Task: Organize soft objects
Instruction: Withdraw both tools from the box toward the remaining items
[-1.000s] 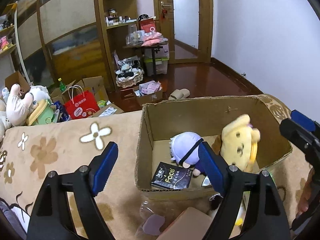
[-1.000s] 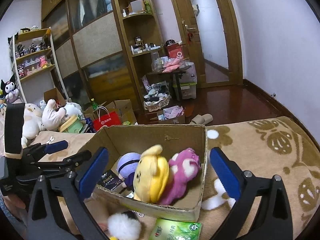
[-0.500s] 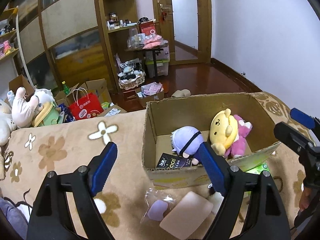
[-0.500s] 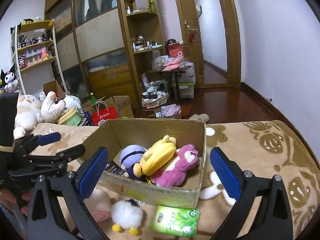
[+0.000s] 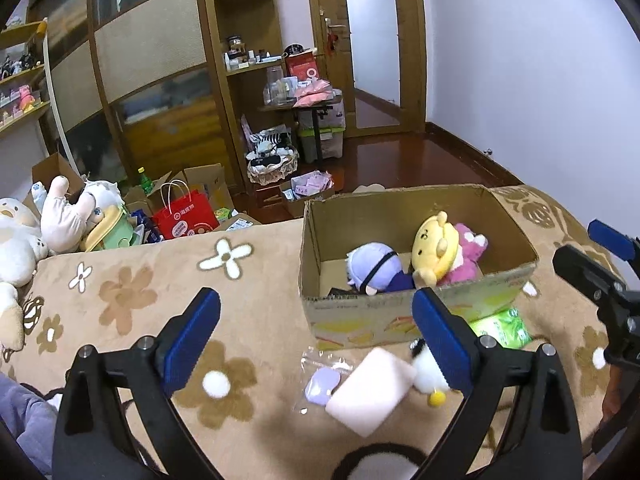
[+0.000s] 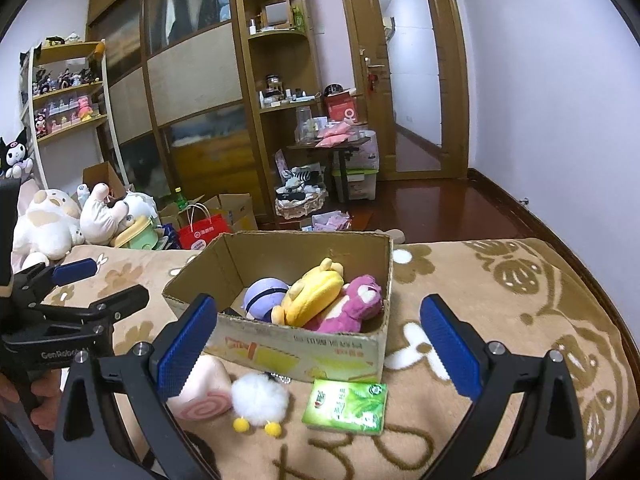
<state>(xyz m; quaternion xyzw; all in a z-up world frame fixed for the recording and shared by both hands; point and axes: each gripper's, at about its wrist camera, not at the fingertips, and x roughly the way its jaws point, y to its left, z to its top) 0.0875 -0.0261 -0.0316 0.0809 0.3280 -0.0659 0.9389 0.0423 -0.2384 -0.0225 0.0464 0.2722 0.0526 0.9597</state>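
Between picks. Left gripper [image 5: 316,336] and right gripper [image 6: 318,340] both wide, empty. Cardboard box [image 6: 304,354] holds three plush toys. White fluffy chick [image 6: 260,400], pink swirl cushion [image 6: 202,390] at box's 6 o'clock: likely next grab, right gripper descending over chick.

Left gripper [image 5: 316,332] held level with its blue-padded fingers [image 5: 191,334] spread wide apart, nothing between them; seen from the right wrist camera it sits at the far left [image 6: 80,284], black frame pointing inward, a hand [image 6: 24,390] partly visible beneath its handle. Right gripper [image 6: 320,344] likewise gapes fully, both blue pads [image 6: 450,346] bare and gripping nothing; from the left wrist camera it appears at the right edge [image 5: 592,256], with fingers of the holding hand only dimly visible below
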